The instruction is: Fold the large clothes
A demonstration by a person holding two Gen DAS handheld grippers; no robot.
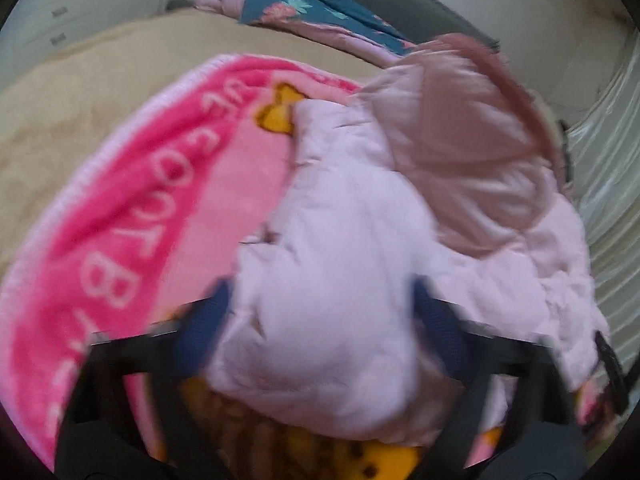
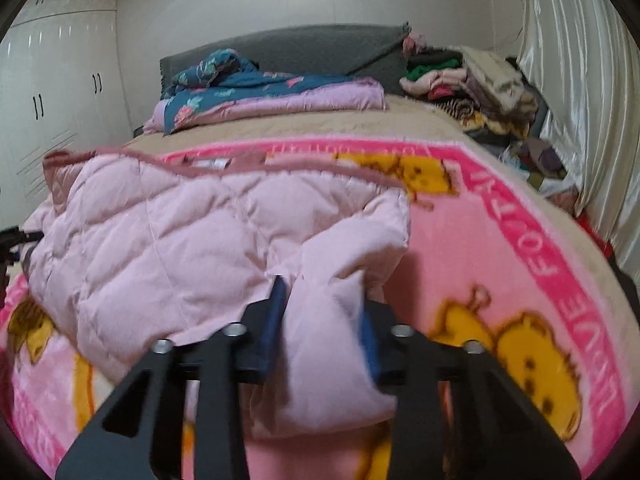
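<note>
Now a pale pink quilted jacket (image 2: 168, 240) is spread on a pink cartoon blanket (image 2: 520, 248), w/ one part clamped by each tool. A thick fold is pinched btwn the blue pads of the right gripper (image 2: 324, 312), jaws set narrow on the fabric; the rest of the garment is seen ahead and to the left of that tool, its darker pink trimmed edge farthest away.

In the left wrist view, a puffy part of the same jacket (image 1: 340, 280) is held by the left gripper (image 1: 320, 320), jaws fairly wide around the bulk; pic is blurred, so contact at the pads is hard to judge exactly. The darker pink lining (image 1: 460, 132) is seen ahead-right of this tool, the blanket (image 1: 140, 200) ahead-left.

Farther ahead of the right tool, a blue floral quilt (image 2: 256, 84) is laid by a grey headboard (image 2: 300, 48); a clothes pile (image 2: 472, 80) is stacked ahead-right. No bins or baskets can be made out.
</note>
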